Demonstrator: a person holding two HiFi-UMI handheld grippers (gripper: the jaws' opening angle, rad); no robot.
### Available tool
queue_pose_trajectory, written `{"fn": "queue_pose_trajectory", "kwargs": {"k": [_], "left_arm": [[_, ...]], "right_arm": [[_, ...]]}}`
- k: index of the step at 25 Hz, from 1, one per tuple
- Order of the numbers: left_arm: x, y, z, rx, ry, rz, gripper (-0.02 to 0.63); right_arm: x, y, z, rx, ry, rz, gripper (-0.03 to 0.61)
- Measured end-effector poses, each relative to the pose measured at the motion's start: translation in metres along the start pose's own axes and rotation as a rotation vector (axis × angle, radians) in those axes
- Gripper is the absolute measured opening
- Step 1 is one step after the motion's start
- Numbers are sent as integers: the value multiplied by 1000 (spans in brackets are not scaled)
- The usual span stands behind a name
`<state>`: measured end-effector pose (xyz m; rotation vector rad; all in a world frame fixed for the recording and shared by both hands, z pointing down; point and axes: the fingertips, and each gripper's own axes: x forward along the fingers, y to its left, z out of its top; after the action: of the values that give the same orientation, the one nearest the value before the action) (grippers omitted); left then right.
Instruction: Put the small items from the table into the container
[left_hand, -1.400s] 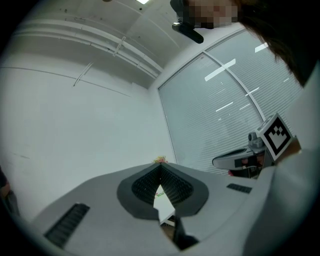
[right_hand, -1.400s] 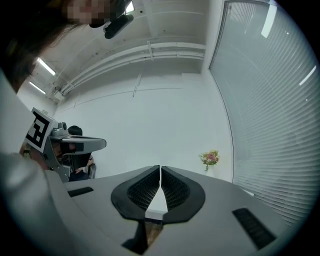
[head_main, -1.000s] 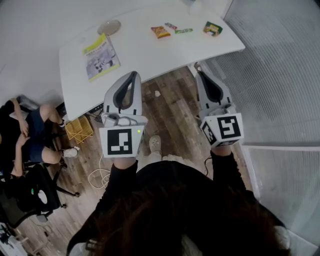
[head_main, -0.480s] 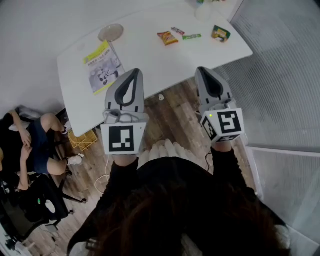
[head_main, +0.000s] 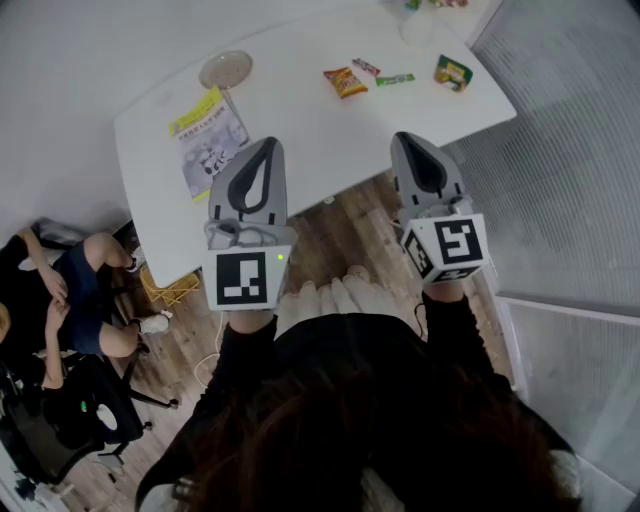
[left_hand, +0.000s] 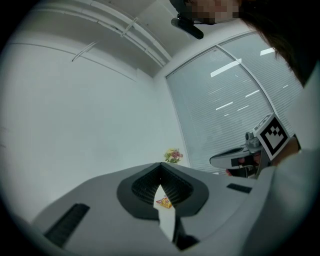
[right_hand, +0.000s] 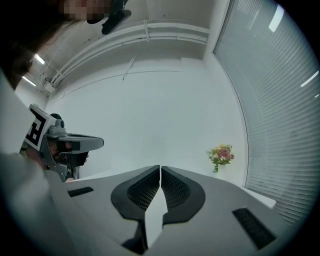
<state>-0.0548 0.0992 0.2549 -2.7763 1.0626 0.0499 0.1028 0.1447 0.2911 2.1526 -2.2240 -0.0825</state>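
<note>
Two grippers are held out level and parallel over the wood floor (head_main: 340, 235), each in a black-sleeved hand, their marker cubes towards the person. The left gripper (head_main: 268, 143) has its jaws clenched tip to tip on nothing. The right gripper (head_main: 405, 137) is pressed shut and empty too; in its own view the ribbed dark pads (right_hand: 150, 187) meet along a thin seam. Both bodies are smooth grey plastic, tapering to a point. In the left gripper view an orange packet (left_hand: 164, 202) shows through the slot below the joined tips. On the glossy white table (head_main: 300, 120) lie a booklet (head_main: 209, 135) and a round dish (head_main: 225, 69). The snacks sit well apart from both grippers at the far right end: the orange packet (head_main: 345, 81), a small wrapper (head_main: 366, 67), a green bar (head_main: 395, 78) and a green packet (head_main: 453, 72). Compared with a second ago, the table sits lower in the head view and both tips overlap more of its near edge.
</note>
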Motion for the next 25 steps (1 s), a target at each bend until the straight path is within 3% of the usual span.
{"fn": "queue_pose_trajectory", "kwargs": {"k": [25], "left_arm": [[133, 39, -12, 40, 35, 188, 3]], "right_arm": [[152, -80, -14, 9, -1, 200, 28]]}}
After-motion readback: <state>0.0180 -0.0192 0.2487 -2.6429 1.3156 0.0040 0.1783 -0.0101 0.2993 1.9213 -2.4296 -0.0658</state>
